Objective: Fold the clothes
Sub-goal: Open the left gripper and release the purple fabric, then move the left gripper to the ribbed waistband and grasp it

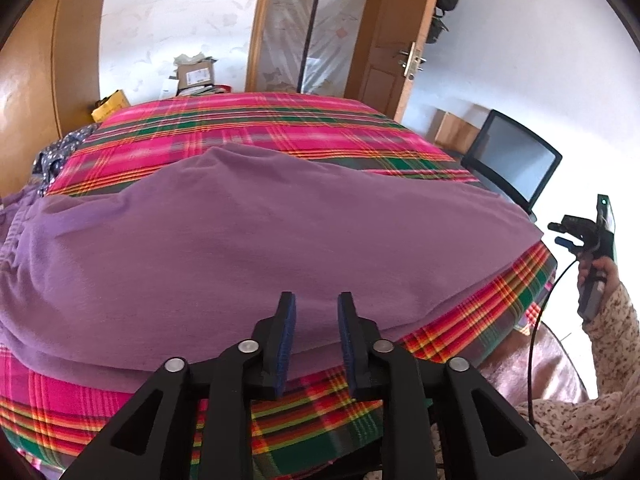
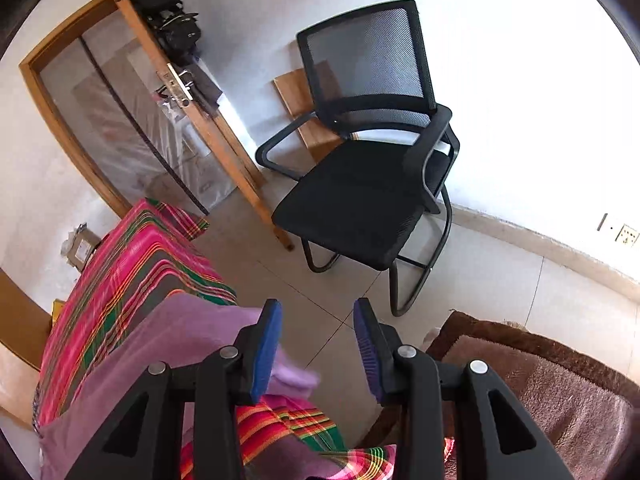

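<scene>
On plaid bed a purple garment lies spread flat, covering most of near half, its corner reaching the bed's rt edge. L gripper hangs over garment's near edge, jaws apart w/ nothing between; R gripper off the bed's rt side over floor, jaws spread, empty.

We see black linkage arms with silver rivets and blue pads, plus a beige, brown-speckled fleecy sleeve
</scene>
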Tool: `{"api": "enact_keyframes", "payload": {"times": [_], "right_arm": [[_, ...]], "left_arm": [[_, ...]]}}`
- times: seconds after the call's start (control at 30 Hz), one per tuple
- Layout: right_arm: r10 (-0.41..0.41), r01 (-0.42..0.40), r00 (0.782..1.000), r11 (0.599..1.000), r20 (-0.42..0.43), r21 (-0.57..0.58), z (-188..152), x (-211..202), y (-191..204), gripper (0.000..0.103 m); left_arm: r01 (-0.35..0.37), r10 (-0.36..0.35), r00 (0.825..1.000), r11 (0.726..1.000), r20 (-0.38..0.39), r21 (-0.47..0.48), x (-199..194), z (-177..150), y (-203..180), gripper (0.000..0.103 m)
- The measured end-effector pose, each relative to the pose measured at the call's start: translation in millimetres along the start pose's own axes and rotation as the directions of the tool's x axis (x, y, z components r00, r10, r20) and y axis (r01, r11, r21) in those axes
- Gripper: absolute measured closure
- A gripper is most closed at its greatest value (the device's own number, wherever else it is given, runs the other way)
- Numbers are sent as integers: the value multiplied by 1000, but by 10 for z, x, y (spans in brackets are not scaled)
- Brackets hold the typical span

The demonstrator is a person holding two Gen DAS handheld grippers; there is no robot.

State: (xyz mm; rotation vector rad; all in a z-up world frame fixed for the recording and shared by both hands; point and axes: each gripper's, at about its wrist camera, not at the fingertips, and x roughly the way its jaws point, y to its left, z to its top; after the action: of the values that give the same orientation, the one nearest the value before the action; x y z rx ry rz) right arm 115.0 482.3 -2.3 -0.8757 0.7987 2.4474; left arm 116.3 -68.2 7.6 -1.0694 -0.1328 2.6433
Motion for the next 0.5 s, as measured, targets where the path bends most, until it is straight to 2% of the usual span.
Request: {"api": "enact_keyframes", "payload": {"times": [0.17, 0.3, 0.43, 0.5], "right_arm": [[81, -77, 996, 987, 26, -140, -73, -109, 323, 64], [190, -180, 982, 932, 2, -313, -256, -232, 733, 64], [344, -343, 935, 806, -90, -482, -524, -390, 1220, 64], [427, -439, 889, 701, -162, -562, -680, -520, 1469, 64]], "left_arm": [[-41, 40, 999, 998, -28, -43, 20, -16, 107, 78], [-71, 69, 997, 991, -24, -109, -55, -20, 300, 78], [-116, 122, 992, 969, 12, -220, -219, 1, 596, 78], [-131, 143, 989, 946, 20, -298, -301, 4, 779, 78]]}}
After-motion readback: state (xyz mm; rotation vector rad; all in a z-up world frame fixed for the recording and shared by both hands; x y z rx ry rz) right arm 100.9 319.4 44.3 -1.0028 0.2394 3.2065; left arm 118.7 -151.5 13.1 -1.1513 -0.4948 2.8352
